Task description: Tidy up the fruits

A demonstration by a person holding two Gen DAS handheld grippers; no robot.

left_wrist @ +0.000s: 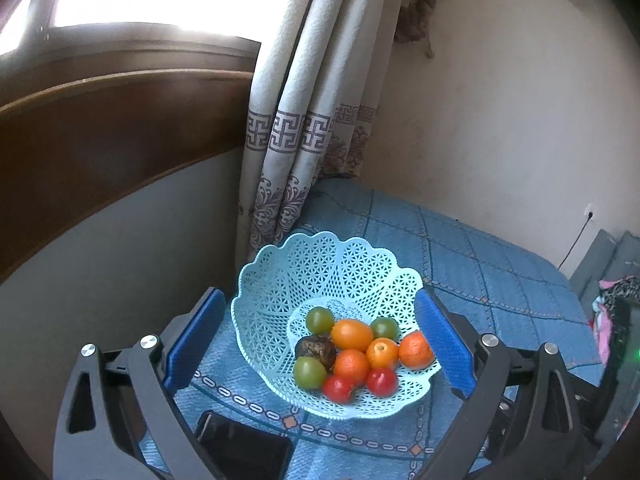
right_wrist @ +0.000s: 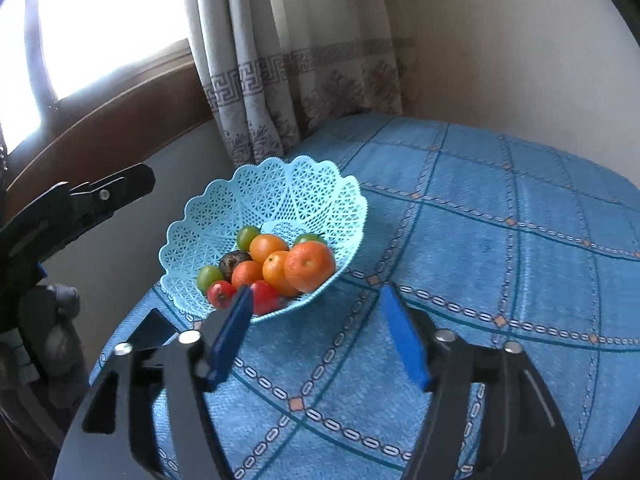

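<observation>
With both the left gripper and right gripper spread empty, approach the basket at the desk corner slowly, pinching one fruit gently.

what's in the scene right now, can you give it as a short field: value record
surface: blue patterned tablecloth
container: pale blue lattice plastic basket with scalloped rim, near the table's edge by the curtain
contents: three green round fruits, four orange citrus fruits, two red fruits, one dark brown wrinkled fruit
largest fruit: big orange, on the basket's right side
other item: black flat phone on the cloth in front of the basket
left tongs: open, empty, straddling the basket
right tongs: open, empty, short of the basket
</observation>
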